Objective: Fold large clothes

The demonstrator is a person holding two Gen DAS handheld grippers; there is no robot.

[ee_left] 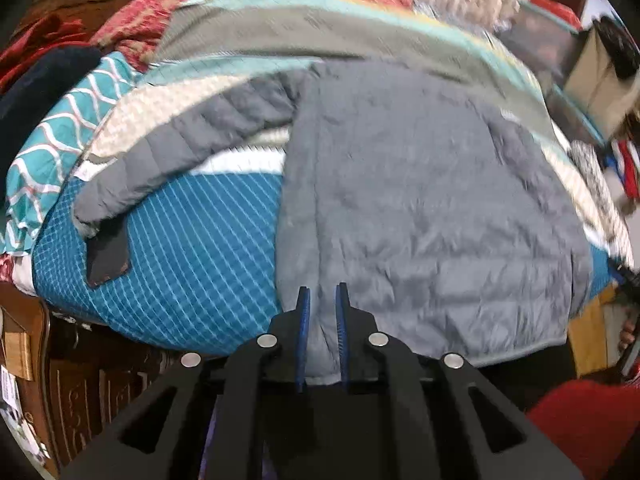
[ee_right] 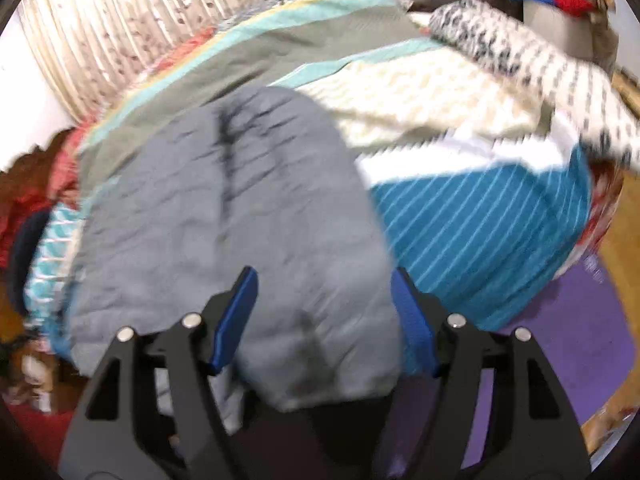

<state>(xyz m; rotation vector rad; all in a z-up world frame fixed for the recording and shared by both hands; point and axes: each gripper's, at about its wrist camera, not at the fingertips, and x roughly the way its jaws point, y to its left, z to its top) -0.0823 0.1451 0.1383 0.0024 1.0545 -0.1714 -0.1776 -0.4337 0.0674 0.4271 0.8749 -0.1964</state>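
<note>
Blue-padded jaws of the left gripper (ee_left: 322, 312) stand nearly together over the near hem of a grey quilted jacket (ee_left: 420, 200); whether they actually pinch the cloth cannot be told from the left wrist view. Across the garment, the right gripper (ee_right: 324, 292) has its jaws spread wide with a padded fold of the jacket lying between them, the pads apart from the cloth and gripping nothing. Lying across a bed (ee_left: 192, 248) dressed in a blue striped cover, the jacket shows its plain back, body smoothed flat, while one sleeve (ee_left: 168, 156) trails out to the left, its dark cuff (ee_left: 108, 256) resting on the cover. Beyond it lie a rumpled striped quilt (ee_left: 300, 32), a speckled blanket (ee_right: 520, 60) and pale curtains (ee_right: 140, 12). Folding appears only just under way: a clean result would likely call for bringing that loose sleeve in across the back first, then taking the hem squarely at both corners and carrying it evenly toward the collar, keeping the puffy layers from sliding.
</note>
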